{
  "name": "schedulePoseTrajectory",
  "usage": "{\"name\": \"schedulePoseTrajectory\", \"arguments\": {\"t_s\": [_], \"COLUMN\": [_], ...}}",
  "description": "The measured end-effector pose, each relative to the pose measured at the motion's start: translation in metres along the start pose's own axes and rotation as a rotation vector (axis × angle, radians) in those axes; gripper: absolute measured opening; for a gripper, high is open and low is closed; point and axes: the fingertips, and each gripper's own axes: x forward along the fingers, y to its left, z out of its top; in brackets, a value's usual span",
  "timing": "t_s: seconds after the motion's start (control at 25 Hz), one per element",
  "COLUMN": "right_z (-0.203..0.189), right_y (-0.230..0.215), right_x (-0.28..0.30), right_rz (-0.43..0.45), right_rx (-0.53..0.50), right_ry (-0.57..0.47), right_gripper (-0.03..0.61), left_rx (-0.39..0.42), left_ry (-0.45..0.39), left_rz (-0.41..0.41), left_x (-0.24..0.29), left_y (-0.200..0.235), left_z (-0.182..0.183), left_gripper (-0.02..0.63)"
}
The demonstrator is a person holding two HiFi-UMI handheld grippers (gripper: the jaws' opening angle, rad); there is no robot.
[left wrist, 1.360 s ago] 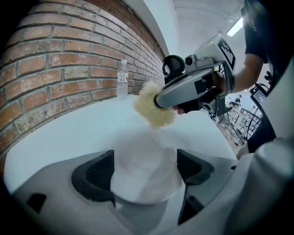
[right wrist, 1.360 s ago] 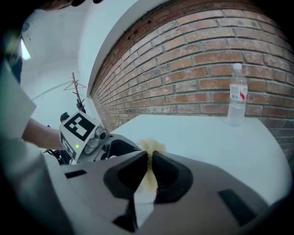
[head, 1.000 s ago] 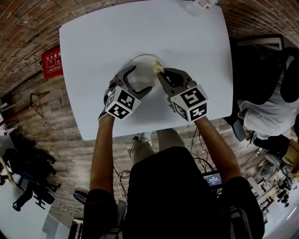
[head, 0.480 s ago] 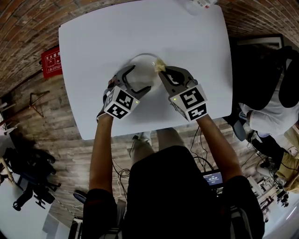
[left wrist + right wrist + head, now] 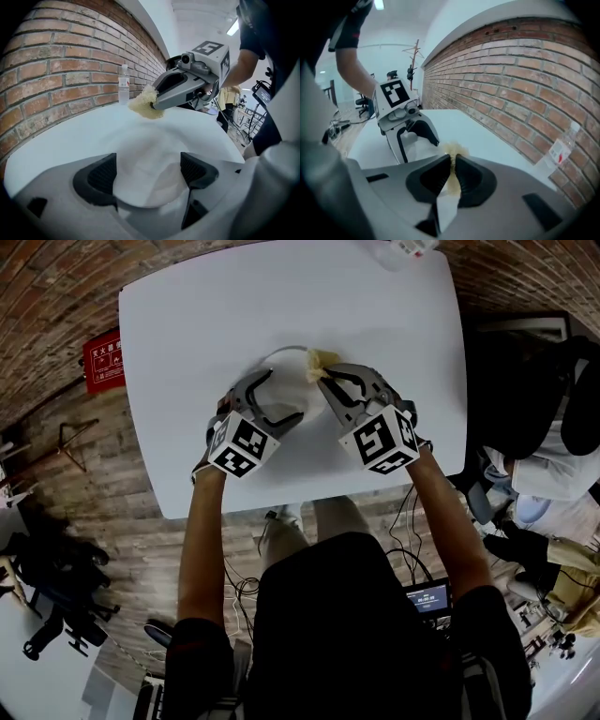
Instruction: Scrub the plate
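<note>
White table (image 5: 187, 334) by brick wall (image 5: 56, 70): left gripper (image 5: 281, 395) clamps round white plate (image 5: 284, 369); right gripper (image 5: 323, 373) pinches yellow fibrous scrubber (image 5: 316, 359) at its far rim.

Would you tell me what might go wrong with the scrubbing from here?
The right gripper pinches only a thin part of the sponge, so it may pull free. The sponge sits by the far rim of the plate, which the left gripper holds at its near side; pressing there may tip or slide it.

Scrubber (image 5: 146, 104) rough, fibrous; plate (image 5: 145, 176) smooth, perhaps matt.
</note>
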Motion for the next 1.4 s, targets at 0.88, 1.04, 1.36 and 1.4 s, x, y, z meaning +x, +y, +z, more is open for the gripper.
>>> {"name": "schedulePoseTrajectory", "arguments": {"t_s": [0.88, 1.04, 1.36, 1.4], "right_z": [-0.029, -0.033, -0.041, -0.043], "right_y": [0.023, 0.026, 0.034, 0.034], "right_x": [0.035, 0.037, 0.045, 0.045], "right_rz": [0.071, 0.077, 0.093, 0.091], "right_rx": [-0.327, -0.331, -0.369, -0.377], "right_ry": [0.124, 0.128, 0.159, 0.165], "right_gripper": [0.045, 0.044, 0.046, 0.046], "left_rx": [0.007, 0.007, 0.004, 0.003], "left_ry": [-0.004, -0.005, -0.002, -0.002], "left_rz": [-0.007, -0.004, -0.007, -0.006], "left_x": [0.001, 0.002, 0.000, 0.000], "left_y": [-0.001, -0.002, 0.000, 0.000], "left_z": [0.002, 0.001, 0.001, 0.001], "left_gripper": [0.408, 0.408, 0.408, 0.408]}}
